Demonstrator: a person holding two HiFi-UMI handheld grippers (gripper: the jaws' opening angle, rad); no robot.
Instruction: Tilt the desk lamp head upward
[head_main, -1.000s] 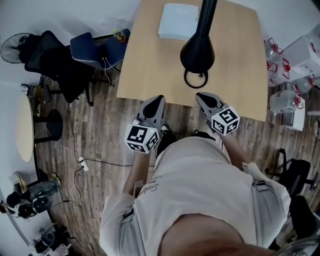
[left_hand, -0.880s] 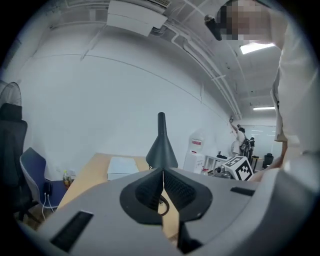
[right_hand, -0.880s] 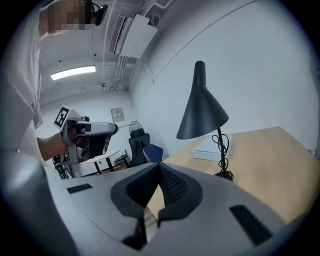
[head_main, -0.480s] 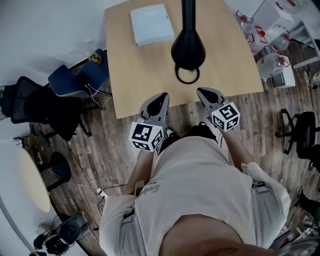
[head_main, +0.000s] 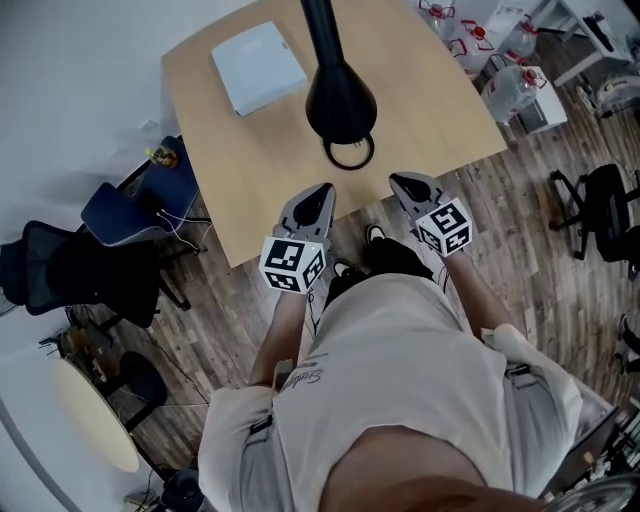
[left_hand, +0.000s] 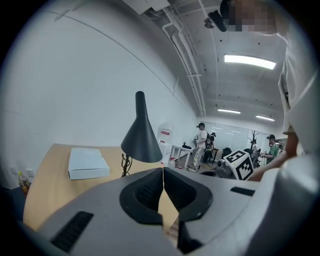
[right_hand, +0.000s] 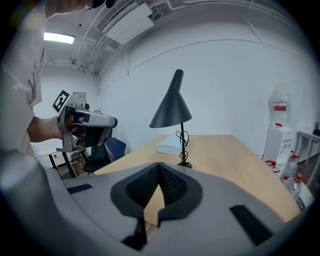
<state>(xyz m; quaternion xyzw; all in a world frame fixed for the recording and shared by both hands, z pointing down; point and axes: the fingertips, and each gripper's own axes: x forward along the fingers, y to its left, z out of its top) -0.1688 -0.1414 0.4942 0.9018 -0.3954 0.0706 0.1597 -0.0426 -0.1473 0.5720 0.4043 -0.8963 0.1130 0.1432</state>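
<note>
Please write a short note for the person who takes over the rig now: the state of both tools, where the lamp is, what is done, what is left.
The left tool is shut and empty, near the front edge of the table.
The right tool is the same, beside it.
Neither touches the desk lamp, which stands on the table with its head pointing down. A white box lies behind it.
Done: nothing yet.
Left: reach the lamp head and tilt it upward.
</note>
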